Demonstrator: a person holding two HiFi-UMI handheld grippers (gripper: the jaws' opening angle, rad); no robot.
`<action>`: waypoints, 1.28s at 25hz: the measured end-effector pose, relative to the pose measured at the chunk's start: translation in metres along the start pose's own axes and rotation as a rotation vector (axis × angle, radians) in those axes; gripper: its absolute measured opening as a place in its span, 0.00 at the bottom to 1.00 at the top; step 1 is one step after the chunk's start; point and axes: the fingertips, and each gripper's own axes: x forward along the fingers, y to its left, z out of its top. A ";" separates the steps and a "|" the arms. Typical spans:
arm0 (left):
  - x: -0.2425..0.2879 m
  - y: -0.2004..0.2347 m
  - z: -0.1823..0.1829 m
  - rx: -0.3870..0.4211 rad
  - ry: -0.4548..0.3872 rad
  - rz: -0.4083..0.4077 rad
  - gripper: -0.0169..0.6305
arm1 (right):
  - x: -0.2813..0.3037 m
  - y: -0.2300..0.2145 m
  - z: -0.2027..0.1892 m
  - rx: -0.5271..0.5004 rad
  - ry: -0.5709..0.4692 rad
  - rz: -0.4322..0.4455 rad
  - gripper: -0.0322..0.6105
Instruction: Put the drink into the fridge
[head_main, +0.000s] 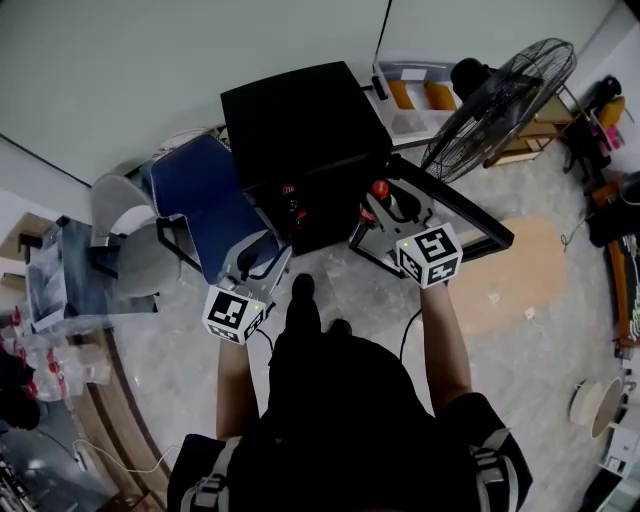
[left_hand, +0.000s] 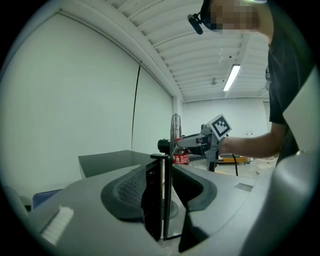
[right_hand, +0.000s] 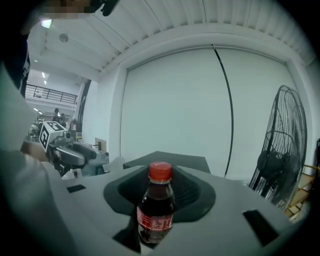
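A cola bottle (right_hand: 156, 210) with a red cap and red label stands upright between the pads of my right gripper (head_main: 385, 200), which is shut on it. The bottle (head_main: 380, 188) hangs in front of the black mini fridge (head_main: 300, 125), at its right front corner. My left gripper (head_main: 260, 258) is at the fridge's left front. A thin black upright panel (left_hand: 162, 195), apparently the fridge door's edge, stands between its jaws, with a slit of floor showing beside the right pad. The left gripper view also shows the bottle (left_hand: 181, 156) and the right gripper (left_hand: 197, 141) beyond.
A blue chair (head_main: 205, 200) and a grey chair (head_main: 125, 230) stand left of the fridge. A large standing fan (head_main: 500, 95) is at the right, with a shelf (head_main: 420, 95) behind it. A black frame (head_main: 455, 210) juts out right of the fridge.
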 end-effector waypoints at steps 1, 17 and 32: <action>-0.003 -0.005 -0.003 -0.006 0.004 0.007 0.27 | -0.002 0.003 -0.008 0.004 0.012 0.009 0.27; -0.022 0.001 -0.017 -0.029 0.058 0.092 0.27 | 0.025 0.021 -0.097 0.050 0.091 0.090 0.27; -0.011 0.056 -0.010 -0.008 0.059 0.102 0.27 | 0.082 -0.007 -0.161 0.097 0.164 0.026 0.27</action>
